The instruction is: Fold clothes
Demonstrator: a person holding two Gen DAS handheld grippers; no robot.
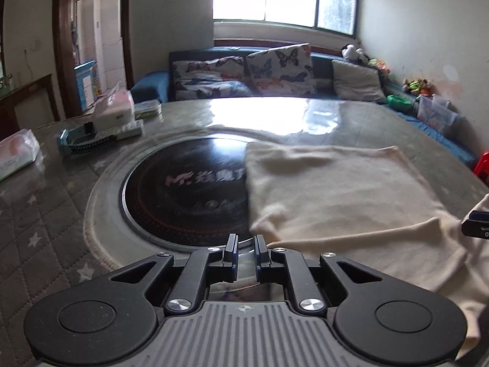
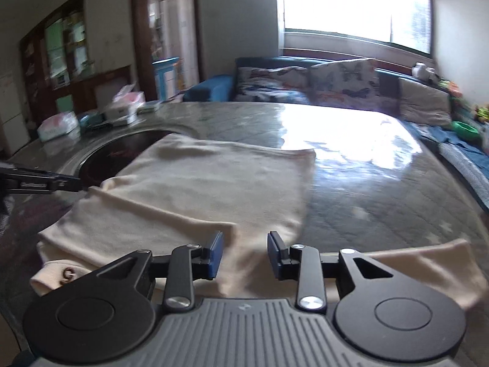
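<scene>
Glass-topped and laid over a grey quilted star cloth, the table (image 1: 55, 214) carries a cream garment (image 1: 336, 189) that lies partly folded, its left edge overlapping the round black cooktop (image 1: 183, 183) set into the table's middle. Tissue packs (image 1: 15, 153) and a boxed clutter (image 1: 116, 113) sit well to the left of the cooktop. Just at the cooktop's near rim the left gripper (image 1: 246, 247) hangs with its fingers a narrow gap apart and nothing between them, while the right gripper (image 2: 244, 250), to the cooktop's right, is spread wide above the garment's near fold, also gripping nothing.
</scene>
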